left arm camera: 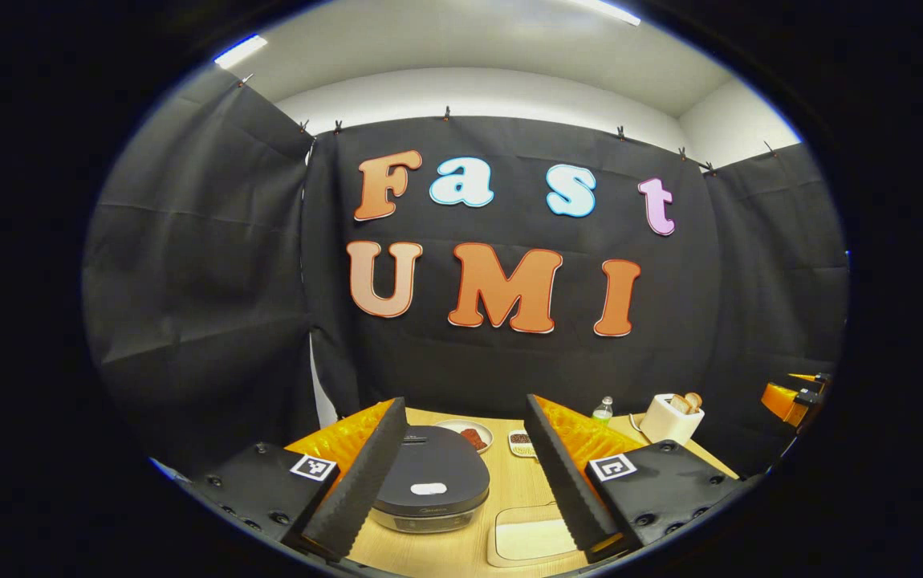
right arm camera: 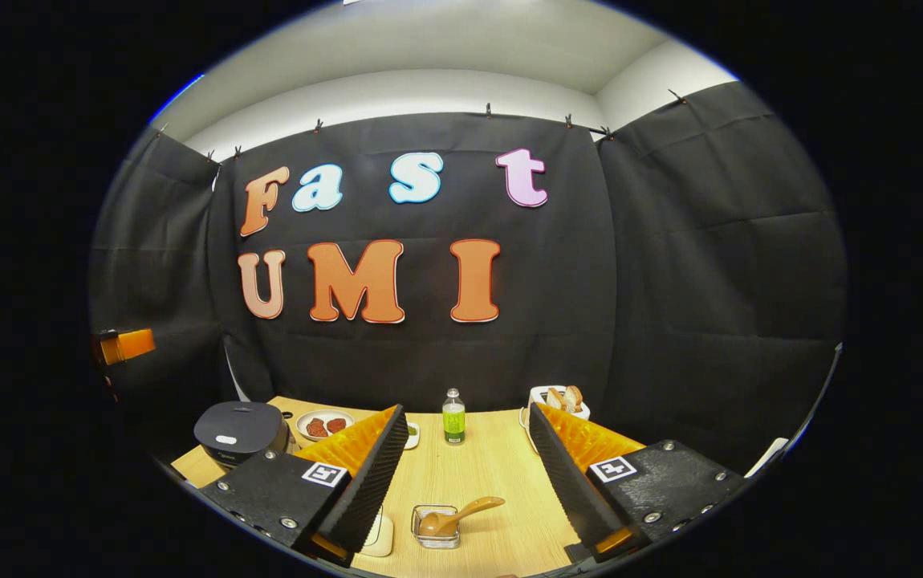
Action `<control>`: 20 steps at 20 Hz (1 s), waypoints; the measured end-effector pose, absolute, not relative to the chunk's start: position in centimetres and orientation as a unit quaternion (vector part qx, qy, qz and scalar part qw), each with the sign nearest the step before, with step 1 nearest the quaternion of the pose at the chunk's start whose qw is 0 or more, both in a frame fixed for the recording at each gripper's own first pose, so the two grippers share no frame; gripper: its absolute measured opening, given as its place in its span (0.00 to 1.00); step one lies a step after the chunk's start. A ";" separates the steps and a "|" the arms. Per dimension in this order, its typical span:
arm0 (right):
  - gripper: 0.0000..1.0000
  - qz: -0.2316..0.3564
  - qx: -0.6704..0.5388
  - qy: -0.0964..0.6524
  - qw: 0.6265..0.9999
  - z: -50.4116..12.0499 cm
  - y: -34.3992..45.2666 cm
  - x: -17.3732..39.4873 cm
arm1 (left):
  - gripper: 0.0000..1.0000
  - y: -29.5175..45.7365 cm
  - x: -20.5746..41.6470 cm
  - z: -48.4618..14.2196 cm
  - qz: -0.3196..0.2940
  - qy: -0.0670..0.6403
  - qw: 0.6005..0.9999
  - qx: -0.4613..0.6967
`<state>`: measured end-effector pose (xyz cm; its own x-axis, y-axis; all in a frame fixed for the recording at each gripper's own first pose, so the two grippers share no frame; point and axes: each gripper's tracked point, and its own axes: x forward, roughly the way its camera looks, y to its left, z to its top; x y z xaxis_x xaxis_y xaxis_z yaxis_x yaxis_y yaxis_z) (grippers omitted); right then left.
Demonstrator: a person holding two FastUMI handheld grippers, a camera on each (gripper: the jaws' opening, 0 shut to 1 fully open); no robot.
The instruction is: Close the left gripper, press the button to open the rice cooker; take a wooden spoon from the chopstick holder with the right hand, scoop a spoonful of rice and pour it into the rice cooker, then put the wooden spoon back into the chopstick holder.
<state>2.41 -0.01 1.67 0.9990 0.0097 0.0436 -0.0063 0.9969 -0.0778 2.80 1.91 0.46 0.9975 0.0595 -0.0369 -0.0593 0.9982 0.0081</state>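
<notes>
Left tool point(left arm camera: 465, 474) wide, holding nothing, hovering above the bench point(left arm camera: 510, 490). Rice cooker point(left arm camera: 429, 486) sits between its 2 fingers, lid down, white button point(left arm camera: 428, 488) on top untouched. Right tool point(right arm camera: 465, 478) also wide and holding nothing. Wooden spoon point(right arm camera: 455, 516) lies in a small clear holder point(right arm camera: 436, 527) on the bench just ahead of it, handle angled up right. Rice cooker sits far left in right gripper view, green bottle point(right arm camera: 453, 417) at the back.

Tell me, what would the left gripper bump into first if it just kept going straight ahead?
Probably the rice cooker: it sits low between the open left gripper fingers, lid closed. Depth is hard to judge; aimed higher, it would reach the booth wall instead.
</notes>
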 end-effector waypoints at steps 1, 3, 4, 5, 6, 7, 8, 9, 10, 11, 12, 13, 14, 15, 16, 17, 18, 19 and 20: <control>0.94 0.004 -0.039 -0.021 0.999 1.6 0.0 2.5 | 0.96 2.1 2.9 0.5 0.030 0.019 0.999 0.005; 0.94 0.004 -0.040 -0.016 0.999 1.2 0.0 2.5 | 0.77 1.8 3.0 0.4 0.025 0.021 0.999 0.006; 0.94 0.004 -0.042 -0.015 0.999 1.0 0.0 2.5 | 0.68 1.8 3.1 0.4 0.024 0.021 0.999 0.008; 0.94 0.004 -0.045 -0.013 0.999 0.9 0.0 2.5 | 0.58 1.8 3.2 0.5 0.023 0.018 1.000 0.010; 0.94 0.004 -0.047 -0.012 0.999 0.8 0.0 2.5 | 0.49 1.9 3.3 0.8 0.023 0.016 0.999 0.015; 0.94 0.004 -0.048 -0.011 0.999 0.8 0.0 2.6 | 0.40 1.9 3.2 1.0 0.024 0.014 0.999 0.021; 0.94 0.003 -0.048 -0.011 0.999 0.8 -0.1 2.6 | 0.30 2.2 3.2 1.2 0.031 0.014 0.999 0.028; 0.94 0.004 -0.047 -0.010 0.999 0.7 -0.2 2.7 | 0.21 2.5 3.3 1.5 0.034 0.010 0.999 0.031; 0.94 0.004 -0.045 -0.010 0.999 0.8 -0.2 2.7 | 0.11 2.2 3.3 1.7 0.030 0.010 0.999 0.028; 0.94 0.002 -0.044 -0.009 0.999 0.8 -0.4 2.8 | 0.02 1.5 3.4 1.3 0.019 0.015 0.999 0.023; 0.94 0.000 -0.044 -0.009 0.999 0.8 -0.5 2.9 | 0.05 1.5 3.5 1.1 0.016 0.019 0.999 0.021; 0.94 -0.002 -0.043 -0.008 0.999 0.8 -0.7 2.9 | 0.04 1.4 3.6 0.8 0.014 0.020 0.999 0.021; 0.94 -0.003 -0.042 -0.007 0.999 0.7 -0.8 2.8 | 0.04 1.4 3.8 0.8 0.014 0.022 0.999 0.024; 0.94 -0.004 -0.040 -0.006 0.999 0.7 -0.9 2.9 | 0.04 1.4 4.1 0.3 0.012 0.031 0.999 0.028; 0.94 -0.005 -0.038 -0.005 0.999 0.6 -1.0 2.9 | 0.04 1.4 4.5 -0.4 0.008 0.040 0.999 0.031; 0.94 -0.006 -0.037 -0.004 0.999 0.6 -1.0 2.9 | 0.04 1.4 5.0 -1.0 0.006 0.049 0.998 0.031; 0.94 -0.008 -0.036 -0.002 0.999 0.6 -1.1 2.9 | 0.04 1.3 5.5 -1.8 0.003 0.058 0.998 0.029; 0.94 -0.009 -0.035 -0.001 0.999 0.5 -1.3 2.9 | 0.04 1.1 6.0 -2.6 -0.003 0.065 0.998 0.023; 0.94 -0.009 -0.035 0.000 0.999 0.3 -1.3 2.9 | 0.01 1.0 6.6 -3.5 -0.005 0.074 0.997 0.019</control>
